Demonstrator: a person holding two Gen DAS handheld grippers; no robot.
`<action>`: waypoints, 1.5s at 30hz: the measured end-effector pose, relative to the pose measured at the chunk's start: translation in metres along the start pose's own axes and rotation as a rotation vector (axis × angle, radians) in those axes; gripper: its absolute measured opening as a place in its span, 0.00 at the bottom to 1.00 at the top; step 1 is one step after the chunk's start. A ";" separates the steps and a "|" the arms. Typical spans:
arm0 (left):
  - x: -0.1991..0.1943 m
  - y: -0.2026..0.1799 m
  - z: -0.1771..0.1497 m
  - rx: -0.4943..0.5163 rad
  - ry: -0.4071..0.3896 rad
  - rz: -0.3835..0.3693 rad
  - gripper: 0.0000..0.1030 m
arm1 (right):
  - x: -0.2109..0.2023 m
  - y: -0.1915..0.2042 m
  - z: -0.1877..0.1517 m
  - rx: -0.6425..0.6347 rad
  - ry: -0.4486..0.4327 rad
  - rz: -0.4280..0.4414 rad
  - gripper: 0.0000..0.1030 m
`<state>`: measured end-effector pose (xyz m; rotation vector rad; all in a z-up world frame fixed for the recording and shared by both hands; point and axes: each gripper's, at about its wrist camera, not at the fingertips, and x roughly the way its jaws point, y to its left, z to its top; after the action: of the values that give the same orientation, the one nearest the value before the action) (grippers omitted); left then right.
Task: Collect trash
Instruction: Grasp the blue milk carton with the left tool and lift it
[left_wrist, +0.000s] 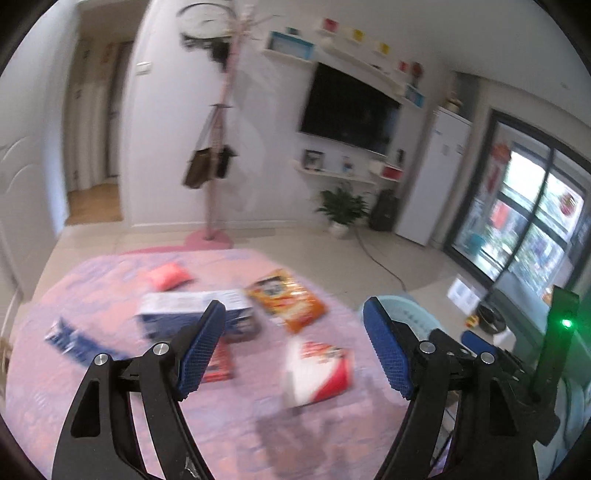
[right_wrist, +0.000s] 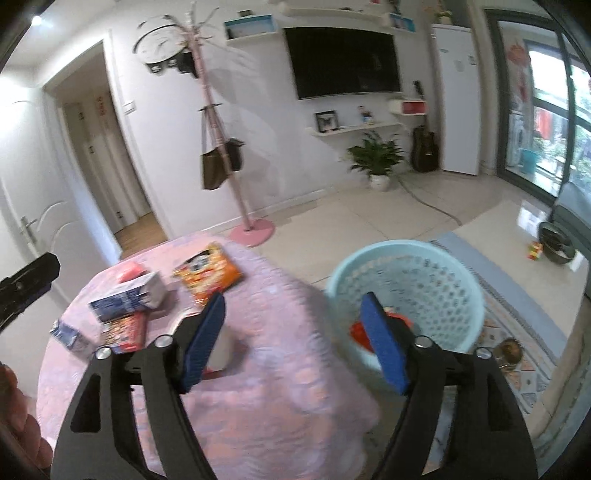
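Two grippers show, one in each view. The left gripper (left_wrist: 293, 345) has its two blue fingers spread wide, and nothing is between them. The right gripper (right_wrist: 295, 341) is spread wide too and holds nothing.

A table with a pink cloth (left_wrist: 229, 435) lies under and ahead of the left gripper. Six pieces of trash lie on it, all a bit blurry. One red and white box (left_wrist: 319, 371) sits just ahead, between the two fingers. One orange snack bag (left_wrist: 286, 299) lies farther ahead of it. One blue and white box (left_wrist: 173, 308) sits ahead of the left finger, partly hidden by it. One small red packet (left_wrist: 221, 365) peeks out just beside that finger. One blue wrapper (left_wrist: 72, 341) lies off to the left, and one pink pouch (left_wrist: 168, 277) lies far ahead on the left.

One light blue basket (right_wrist: 424, 288) stands on the floor, ahead of the right gripper on its right side, just beside the table. Something red (right_wrist: 358, 332) lies inside it, partly hidden behind the right finger, and I cannot tell how many pieces it is.

In the right view, part of a hand (right_wrist: 16, 424) shows at the left edge.
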<state>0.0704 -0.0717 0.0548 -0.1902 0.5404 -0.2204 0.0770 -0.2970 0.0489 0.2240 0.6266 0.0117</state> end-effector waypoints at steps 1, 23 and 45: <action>-0.003 0.009 0.000 -0.019 -0.005 0.008 0.74 | 0.001 0.006 -0.002 -0.001 0.003 0.015 0.76; 0.041 0.182 -0.031 -0.503 0.164 0.297 0.77 | 0.056 0.104 -0.049 -0.167 0.075 -0.015 0.80; 0.027 0.171 -0.042 -0.207 0.303 0.092 0.35 | 0.070 0.086 -0.045 -0.067 0.140 0.060 0.81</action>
<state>0.0977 0.0800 -0.0335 -0.3356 0.8726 -0.1026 0.1127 -0.1981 -0.0085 0.1785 0.7578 0.1071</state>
